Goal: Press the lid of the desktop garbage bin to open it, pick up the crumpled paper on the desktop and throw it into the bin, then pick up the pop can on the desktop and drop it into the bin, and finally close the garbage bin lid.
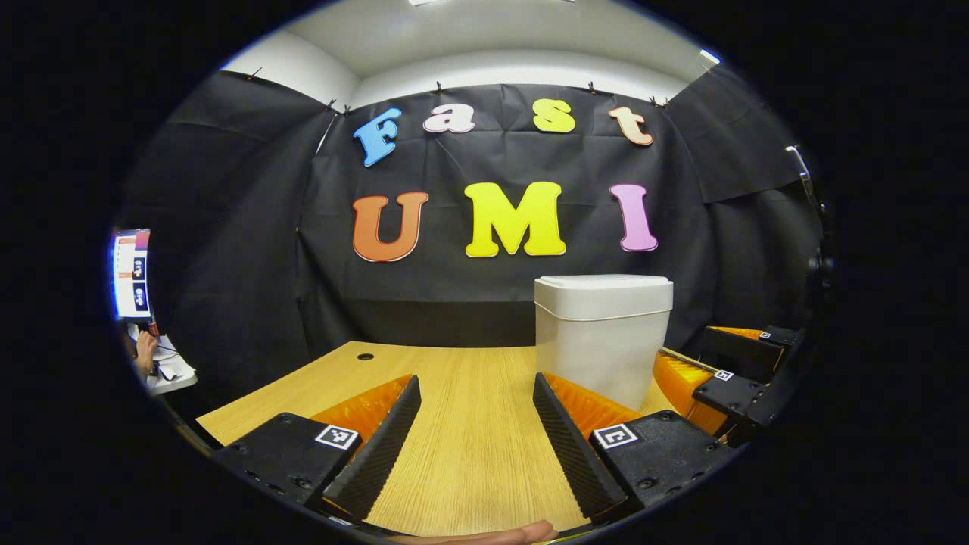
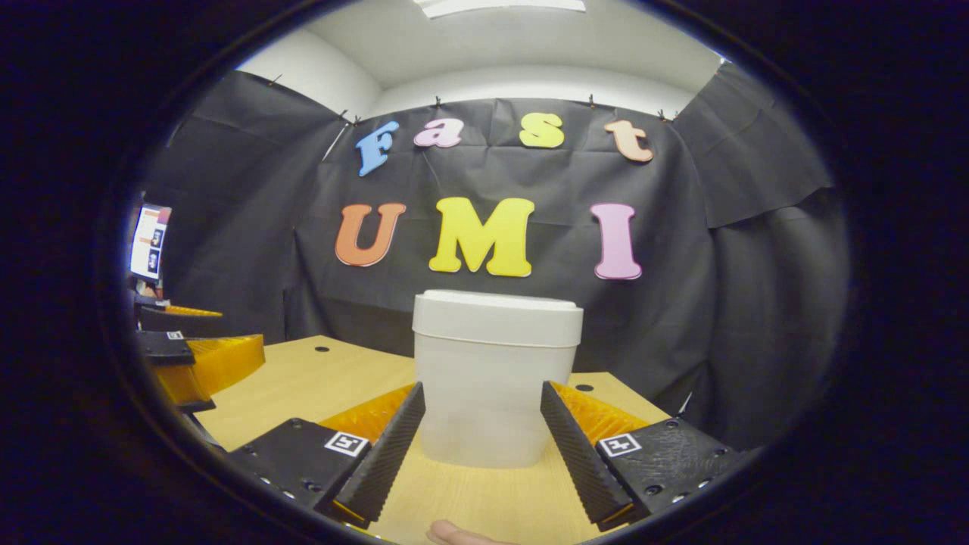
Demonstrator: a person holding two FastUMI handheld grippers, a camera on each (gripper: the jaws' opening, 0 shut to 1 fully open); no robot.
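A white garbage bin (image 1: pixel 602 333) with its lid (image 1: pixel 603 295) shut stands on the wooden desk (image 1: pixel 469 446). In the left gripper view it sits to the right, beyond my left gripper (image 1: pixel 477 393), which is open over bare desk. The right gripper (image 1: pixel 738 363) shows at the right edge there, beside the bin. In the right gripper view the bin (image 2: pixel 493 378) stands straight ahead, just past my open right gripper (image 2: pixel 482 401), with its lid (image 2: pixel 497 316) shut. The left gripper (image 2: pixel 193 356) shows at the far left there.
Black cloth walls close in the desk at the back and sides. The desk has small round holes (image 1: pixel 365 356) (image 2: pixel 322 349) near its far edge. A screen (image 1: pixel 131 274) and a person's hand (image 1: pixel 144 352) sit outside the booth at the left.
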